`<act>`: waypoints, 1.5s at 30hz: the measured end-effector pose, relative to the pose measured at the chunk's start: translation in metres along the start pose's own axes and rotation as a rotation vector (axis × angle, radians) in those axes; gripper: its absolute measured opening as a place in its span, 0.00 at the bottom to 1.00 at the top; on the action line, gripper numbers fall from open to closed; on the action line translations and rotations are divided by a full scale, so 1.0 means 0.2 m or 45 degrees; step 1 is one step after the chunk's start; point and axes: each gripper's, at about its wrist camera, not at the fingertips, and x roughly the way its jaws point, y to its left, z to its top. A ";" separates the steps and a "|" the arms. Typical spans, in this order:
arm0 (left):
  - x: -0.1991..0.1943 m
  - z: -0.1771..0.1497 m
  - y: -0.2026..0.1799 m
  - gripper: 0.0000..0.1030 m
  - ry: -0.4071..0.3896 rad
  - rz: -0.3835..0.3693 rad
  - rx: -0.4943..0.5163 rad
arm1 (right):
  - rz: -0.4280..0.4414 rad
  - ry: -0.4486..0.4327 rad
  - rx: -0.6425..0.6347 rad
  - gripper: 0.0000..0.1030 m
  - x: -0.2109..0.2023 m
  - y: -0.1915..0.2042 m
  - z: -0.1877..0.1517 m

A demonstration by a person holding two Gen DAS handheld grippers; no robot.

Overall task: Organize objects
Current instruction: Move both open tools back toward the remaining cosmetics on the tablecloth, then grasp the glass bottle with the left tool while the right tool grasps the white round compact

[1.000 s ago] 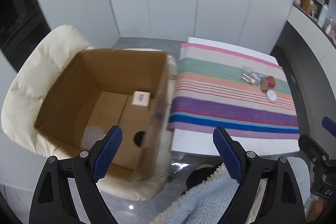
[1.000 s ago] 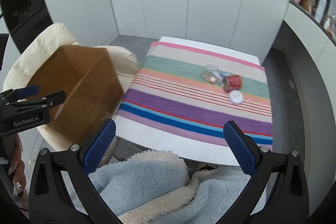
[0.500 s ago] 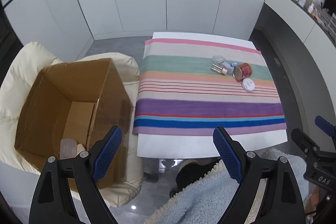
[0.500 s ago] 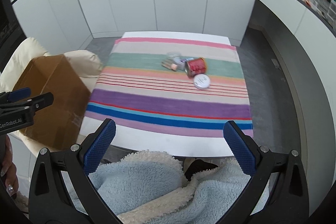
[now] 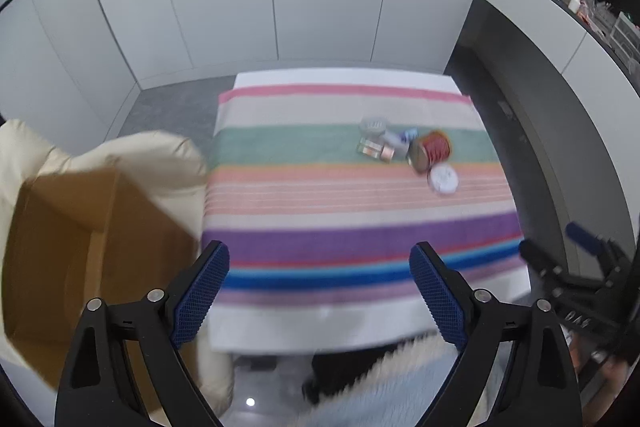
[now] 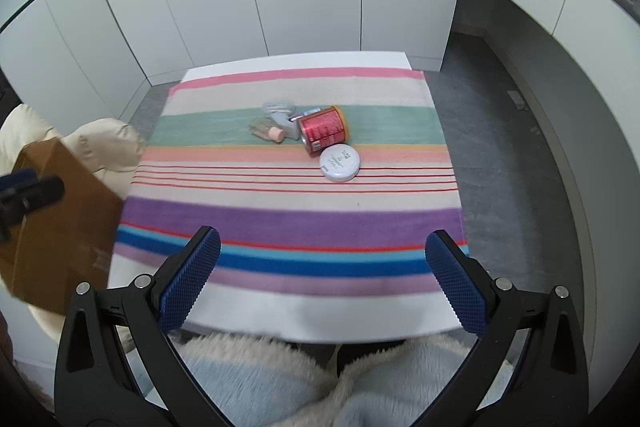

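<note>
Striped cloth: a woven cover in pink, green, peach, purple and blue bands (image 6: 296, 223) lies over my white worktop (image 6: 320, 323), and everything left to sort sits on its green and peach bands.
Cluster: a red cylindrical tin lying on its side (image 6: 323, 129), a flat round white plastic jar (image 6: 339, 161) touching it on the near side, a small clear bottle with a peach cap (image 6: 267, 131), a pale grey-blue tube (image 6: 285, 121) and a clear round lid-like piece (image 6: 277, 105) behind.
Destination: an open brown cardboard box (image 5: 80, 259) on a cream cushioned chair (image 5: 152, 159), left of the worktop.
Left gripper (image 5: 320, 291): jaws have just been opening, now wide, nothing between them.
Right gripper (image 6: 322, 277): spread wide and empty, aimed at the cloth.
Step, as I judge it: reach for one item.
How to do it well: I would take the white jar first, since it lies nearest and free on one side, straddling it across its width before closing, without nudging the tin, which could roll.
</note>
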 end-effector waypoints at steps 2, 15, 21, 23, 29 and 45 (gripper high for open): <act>0.09 0.06 -0.04 0.95 -0.008 -0.009 0.012 | 0.002 0.014 0.011 1.00 0.10 -0.03 0.03; 0.90 0.32 -0.28 0.96 -0.019 -0.129 0.197 | 0.078 0.014 -0.055 1.00 0.71 -0.11 0.14; 1.28 0.34 -0.44 0.96 0.041 -0.003 0.391 | 0.112 0.100 -0.036 1.00 0.94 -0.12 0.16; 1.35 0.35 -0.47 0.96 0.039 0.041 0.453 | 0.115 0.109 -0.030 1.00 0.97 -0.12 0.16; 1.46 0.39 -0.48 0.94 0.049 0.019 0.429 | 0.069 0.133 -0.061 0.99 1.07 -0.09 0.17; 1.36 0.34 -0.41 0.62 0.071 -0.030 0.288 | 0.010 0.152 0.008 0.58 1.10 -0.15 0.19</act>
